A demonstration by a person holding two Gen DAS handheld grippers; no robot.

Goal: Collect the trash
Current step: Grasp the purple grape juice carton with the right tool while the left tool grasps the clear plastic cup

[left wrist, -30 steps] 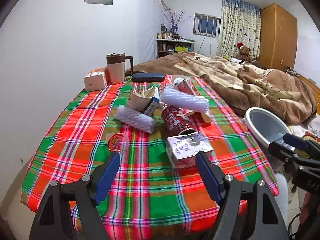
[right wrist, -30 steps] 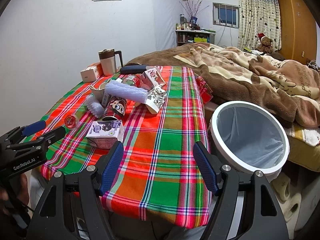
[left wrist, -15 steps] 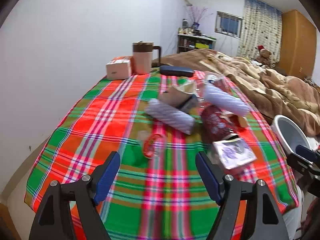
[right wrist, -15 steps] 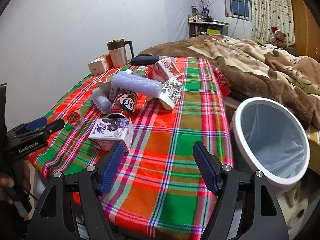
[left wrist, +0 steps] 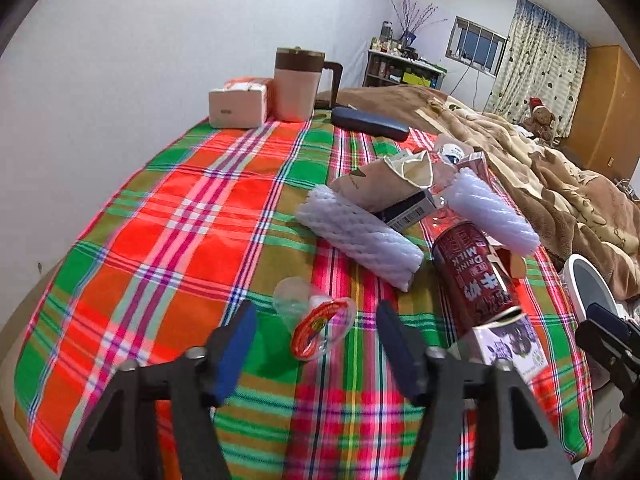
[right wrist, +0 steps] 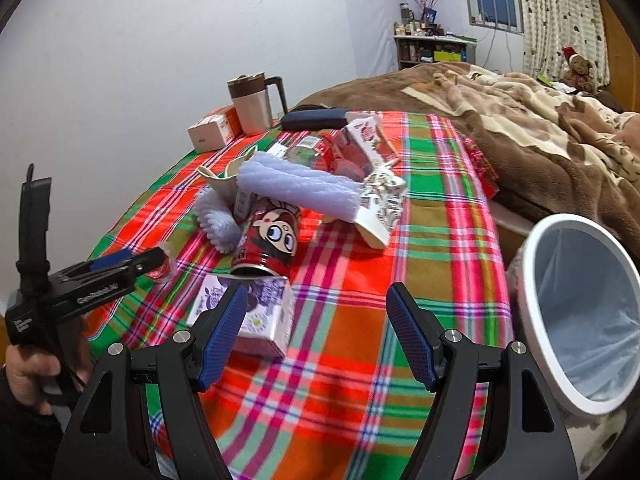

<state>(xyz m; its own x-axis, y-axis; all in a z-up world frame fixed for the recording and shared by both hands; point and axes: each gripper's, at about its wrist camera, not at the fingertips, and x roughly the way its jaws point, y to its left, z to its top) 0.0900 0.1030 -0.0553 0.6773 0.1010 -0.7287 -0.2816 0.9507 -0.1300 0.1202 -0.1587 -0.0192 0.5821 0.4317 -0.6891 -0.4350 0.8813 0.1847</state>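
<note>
The left gripper (left wrist: 314,334) was closing around a small clear plastic cup with a red foil lid (left wrist: 318,326) near the front edge of the plaid-covered table (left wrist: 188,216), pads not yet touching it. The right gripper (right wrist: 314,330) stood wide and empty above a purple-printed carton (right wrist: 260,312). A white-rimmed bin (right wrist: 536,312) stood just beside the table's right edge.

Bare worktop (left wrist: 192,240) lies open toward the wall; foam sleeves (left wrist: 360,240), can (left wrist: 472,276) and cartons crowd the bed side.
</note>
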